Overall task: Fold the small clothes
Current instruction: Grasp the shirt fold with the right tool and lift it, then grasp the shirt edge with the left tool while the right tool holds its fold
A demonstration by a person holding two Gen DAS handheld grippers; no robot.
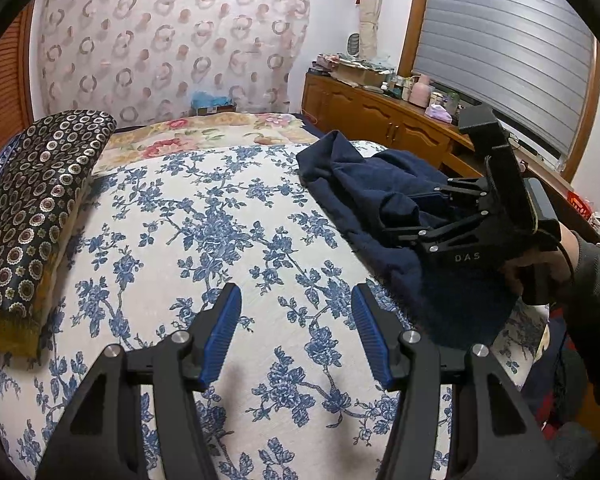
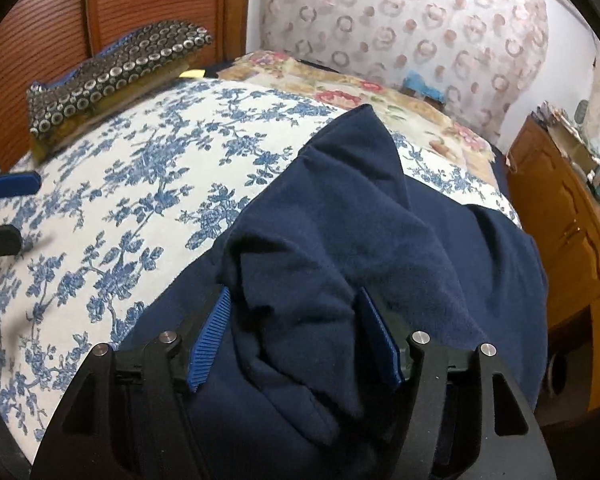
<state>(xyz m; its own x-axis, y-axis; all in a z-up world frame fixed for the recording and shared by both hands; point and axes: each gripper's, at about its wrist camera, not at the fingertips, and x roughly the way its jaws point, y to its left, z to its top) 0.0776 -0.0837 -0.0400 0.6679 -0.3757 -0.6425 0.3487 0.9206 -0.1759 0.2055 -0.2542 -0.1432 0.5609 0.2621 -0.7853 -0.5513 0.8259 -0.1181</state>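
A dark navy garment (image 1: 380,196) lies crumpled on the right part of the bed; it fills the middle of the right wrist view (image 2: 360,240). My left gripper (image 1: 296,300) is open and empty above the blue-flowered bedspread (image 1: 204,248), left of the garment. My right gripper (image 2: 296,300) is open, its blue pads either side of a raised fold of the garment without closing on it. In the left wrist view the right gripper (image 1: 404,216) sits on the garment, held by a hand. The left gripper's fingers (image 2: 12,184) show at the left edge of the right wrist view.
A dark pillow with a ring pattern (image 1: 32,208) lies at the bed's left by the wooden headboard (image 2: 100,4). A wooden cabinet (image 1: 380,116) with clutter on top runs along the right side, under a window blind. A floral blanket (image 1: 204,132) covers the far end.
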